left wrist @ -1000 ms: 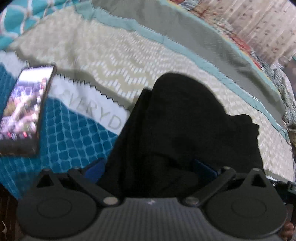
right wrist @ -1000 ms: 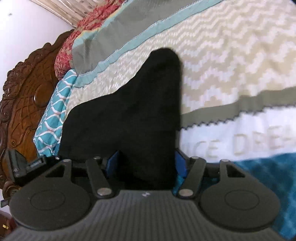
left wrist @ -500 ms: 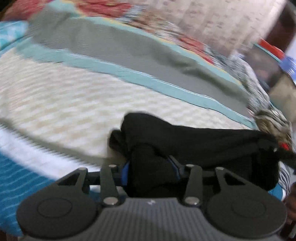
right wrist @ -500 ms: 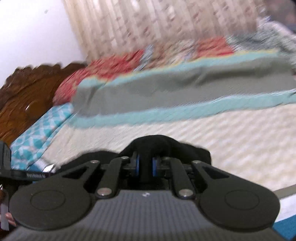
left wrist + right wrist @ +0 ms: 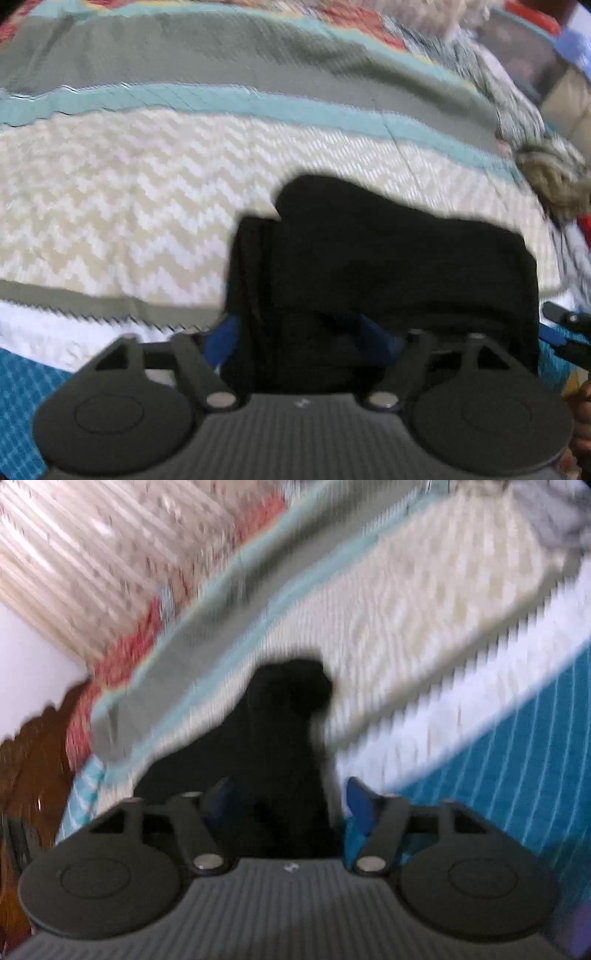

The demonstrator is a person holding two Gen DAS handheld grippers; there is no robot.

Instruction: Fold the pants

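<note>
The black pants (image 5: 388, 266) lie bunched in a thick, layered heap on the patterned bedspread (image 5: 122, 192), over its cream zigzag band and near the teal edge, as I work both tools from afar. My left gripper (image 5: 303, 338) stands wide with its jaws opening, the blue pads (image 5: 221, 338) spread on either side of the near fold; cloth lies between them, though the blur keeps me from saying whether any pad touches it. My right gripper (image 5: 290, 801) is likewise wide and opening, dark fabric in its gap, and I judge neither is pinching. The risk I see is the loose stack slumping or springing apart as the jaws let go, since nothing presses it flat. A pad could also snag a layer on the way out and drag the fold askew, or catch the bedspread beneath.
</note>
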